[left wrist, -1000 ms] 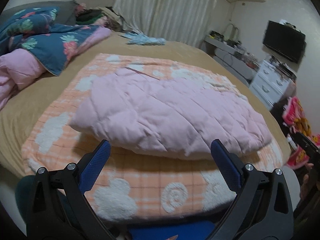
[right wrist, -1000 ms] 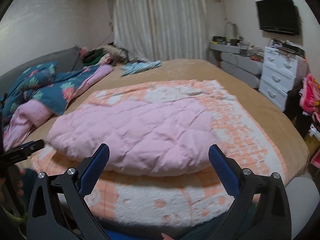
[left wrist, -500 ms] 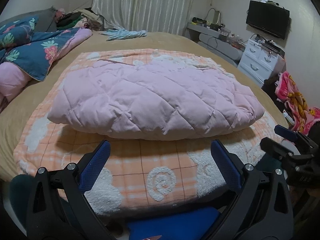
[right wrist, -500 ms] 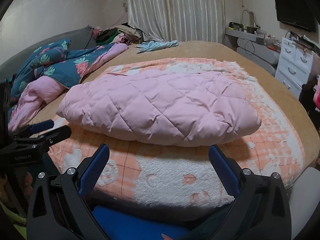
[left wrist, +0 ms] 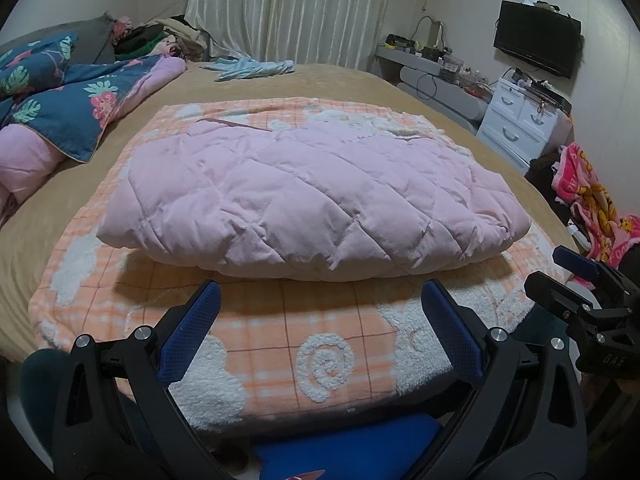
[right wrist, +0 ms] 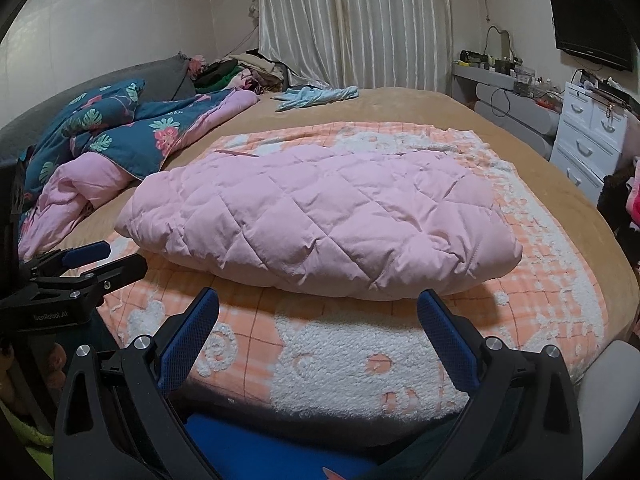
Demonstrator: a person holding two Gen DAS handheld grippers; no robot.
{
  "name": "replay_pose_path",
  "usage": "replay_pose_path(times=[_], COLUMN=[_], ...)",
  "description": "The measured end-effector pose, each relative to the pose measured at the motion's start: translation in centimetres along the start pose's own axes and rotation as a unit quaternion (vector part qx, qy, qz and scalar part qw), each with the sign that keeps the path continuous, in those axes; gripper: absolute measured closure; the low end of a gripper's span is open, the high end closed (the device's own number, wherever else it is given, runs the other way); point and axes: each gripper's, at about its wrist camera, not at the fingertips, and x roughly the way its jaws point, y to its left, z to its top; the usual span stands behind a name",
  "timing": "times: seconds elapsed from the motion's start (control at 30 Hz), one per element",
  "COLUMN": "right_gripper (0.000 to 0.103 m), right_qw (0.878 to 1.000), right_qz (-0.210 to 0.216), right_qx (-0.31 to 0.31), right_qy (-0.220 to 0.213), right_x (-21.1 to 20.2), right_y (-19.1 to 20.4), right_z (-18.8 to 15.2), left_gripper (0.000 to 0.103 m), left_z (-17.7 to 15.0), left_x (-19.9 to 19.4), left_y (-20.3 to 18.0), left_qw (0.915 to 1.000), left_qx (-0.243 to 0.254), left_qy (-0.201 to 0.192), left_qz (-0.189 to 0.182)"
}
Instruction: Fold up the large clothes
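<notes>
A pink quilted garment (left wrist: 312,200) (right wrist: 328,216) lies folded into a puffy bundle on an orange-and-white checked blanket (left wrist: 328,344) (right wrist: 352,360) spread over the bed. My left gripper (left wrist: 320,320) hovers open over the blanket's near edge, just short of the bundle, holding nothing. My right gripper (right wrist: 318,320) is open too, beside it to the right, also in front of the bundle and empty. In the left wrist view the right gripper (left wrist: 576,280) shows at the right edge; in the right wrist view the left gripper (right wrist: 92,264) shows at the left edge.
A floral blue-and-pink duvet (left wrist: 72,112) (right wrist: 120,136) is heaped at the left of the tan bed (left wrist: 328,80). A light blue cloth (left wrist: 252,68) lies far back. White drawers (left wrist: 524,120), a wall TV (left wrist: 536,40) and a bright pink towel (left wrist: 592,200) stand to the right.
Both grippers have swung to face the pink bundle squarely and drawn back to the blanket's near edge, side by side. The bundle and blanket have not moved; both jaws stayed open.
</notes>
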Motion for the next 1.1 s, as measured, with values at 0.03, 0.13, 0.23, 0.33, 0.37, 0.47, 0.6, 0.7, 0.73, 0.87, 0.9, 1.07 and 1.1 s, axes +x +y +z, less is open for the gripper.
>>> replay_pose_path(times=[0.03, 0.13, 0.23, 0.33, 0.37, 0.47, 0.6, 0.7, 0.73, 0.87, 0.9, 1.07, 1.1], right_gripper=[0.004, 0.004, 0.004, 0.004, 0.004, 0.004, 0.004, 0.004, 0.004, 0.004, 0.004, 0.004, 0.004], right_qw=[1.000, 1.000, 1.000, 1.000, 1.000, 1.000, 1.000, 1.000, 1.000, 1.000, 1.000, 1.000, 1.000], right_qz=[0.000, 0.000, 0.001, 0.002, 0.002, 0.002, 0.002, 0.002, 0.002, 0.001, 0.001, 0.002, 0.002], right_qx=[0.000, 0.000, -0.001, 0.000, 0.000, 0.000, 0.000, -0.001, 0.000, -0.001, 0.000, 0.000, -0.001], right_qy=[0.000, 0.001, 0.000, 0.000, 0.000, 0.000, 0.000, 0.000, -0.001, -0.003, -0.003, -0.003, -0.003], right_x=[-0.02, 0.01, -0.01, -0.05, -0.04, -0.08, -0.08, -0.13, -0.14, -0.32, -0.34, -0.36, -0.37], right_y=[-0.02, -0.02, 0.01, -0.02, -0.02, -0.02, -0.04, -0.05, -0.05, 0.01, 0.02, 0.01, 0.03], right_z=[0.01, 0.02, 0.02, 0.06, 0.05, 0.09, 0.08, 0.08, 0.08, 0.24, 0.28, 0.32, 0.33], left_gripper=[0.009, 0.009, 0.009, 0.009, 0.009, 0.009, 0.009, 0.009, 0.009, 0.009, 0.009, 0.009, 0.009], left_z=[0.00, 0.01, 0.03, 0.06, 0.07, 0.05, 0.07, 0.09, 0.08, 0.09, 0.11, 0.21, 0.20], left_x=[-0.01, -0.01, -0.02, 0.06, 0.07, 0.04, 0.05, 0.04, 0.04, 0.04, 0.02, -0.06, -0.06], left_y=[-0.01, 0.03, 0.05, 0.02, 0.02, 0.03, 0.03, 0.04, 0.03, 0.05, 0.04, 0.09, 0.10], left_qw=[1.0000, 1.0000, 1.0000, 1.0000, 1.0000, 1.0000, 1.0000, 1.0000, 1.0000, 1.0000, 1.0000, 1.0000, 1.0000], left_qx=[0.000, 0.001, 0.001, 0.001, 0.002, 0.001, 0.002, 0.002, 0.002, 0.002, 0.001, 0.001, 0.001], left_qy=[0.000, 0.000, -0.001, -0.001, -0.001, -0.001, -0.002, -0.002, -0.002, -0.002, -0.003, -0.005, -0.005], left_qz=[0.001, 0.001, 0.002, 0.003, 0.004, 0.005, 0.007, 0.006, 0.007, 0.007, 0.007, 0.009, 0.008])
